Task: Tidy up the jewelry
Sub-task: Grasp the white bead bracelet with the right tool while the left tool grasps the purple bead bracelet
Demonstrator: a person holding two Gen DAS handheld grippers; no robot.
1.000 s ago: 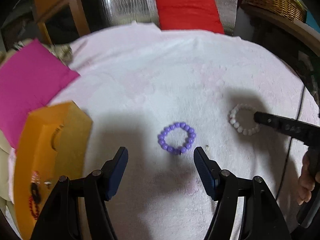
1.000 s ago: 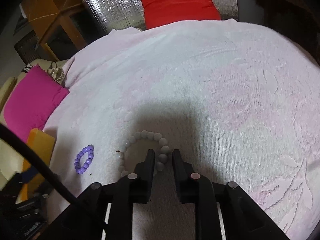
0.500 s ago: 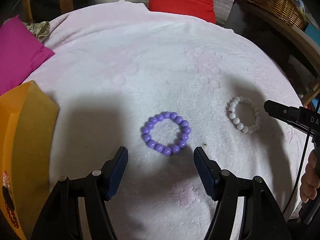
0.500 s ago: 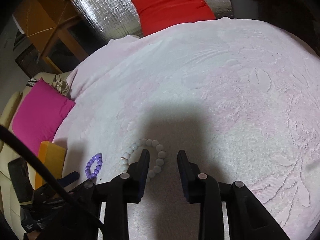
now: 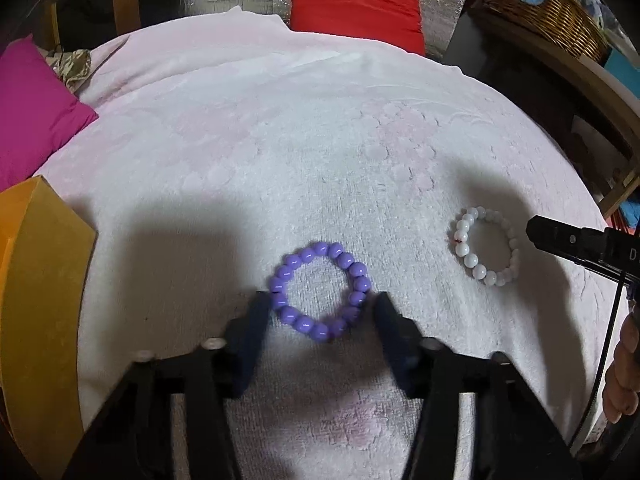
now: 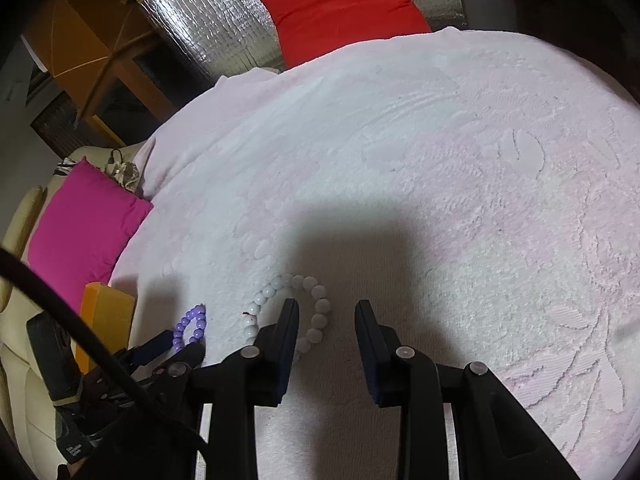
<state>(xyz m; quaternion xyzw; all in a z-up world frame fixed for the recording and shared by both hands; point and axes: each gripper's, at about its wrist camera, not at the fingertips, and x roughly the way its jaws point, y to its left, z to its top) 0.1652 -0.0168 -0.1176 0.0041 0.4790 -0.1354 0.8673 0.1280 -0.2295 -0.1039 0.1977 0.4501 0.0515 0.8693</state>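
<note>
So, nothing's put away yet, I think. The left gripper (image 5: 320, 312) is low over the purple bracelet (image 5: 320, 292); its jaws are closing w/ the beads between them, not squeezing yet. Just past it, the white bracelet (image 6: 294, 312) lies flat on the pink towel (image 6: 440, 180). The right gripper (image 6: 327, 312) has its jaws a bit apart & one finger sits inside the ring, holding nothing. The orange box (image 5: 36, 288) waits at the left. Both bracelets have yet to go in.

Legible text: single white "D" on body of my right gripper (image 5: 576, 240); rest cut off. Nothing else readable.
</note>
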